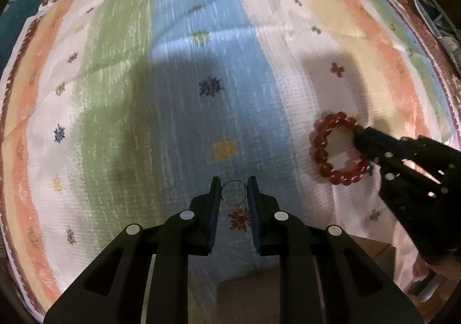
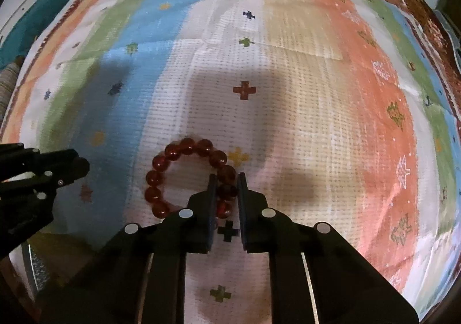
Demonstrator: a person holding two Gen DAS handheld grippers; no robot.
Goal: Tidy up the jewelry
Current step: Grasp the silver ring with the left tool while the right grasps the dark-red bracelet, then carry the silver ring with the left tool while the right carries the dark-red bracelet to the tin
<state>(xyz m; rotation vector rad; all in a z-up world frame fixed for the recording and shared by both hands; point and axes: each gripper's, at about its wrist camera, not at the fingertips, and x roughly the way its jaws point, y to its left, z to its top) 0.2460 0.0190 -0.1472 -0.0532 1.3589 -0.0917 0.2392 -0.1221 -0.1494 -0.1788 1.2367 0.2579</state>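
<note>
My left gripper point(image 1: 234, 190) pinches a thin, round metal ring point(image 1: 234, 192) between its fingertips, flat on the blue stripe of the woven striped cloth point(image 1: 121, 70). Off to its right, my right gripper point(image 2: 226, 190) clamps one side of a glossy red bead bracelet point(image 2: 178, 174). Both point steeply downward.

No readable text — no labels, signs

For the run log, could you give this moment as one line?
left gripper: shut on ring | right gripper: shut on red bead bracelet | both on striped cloth
</note>
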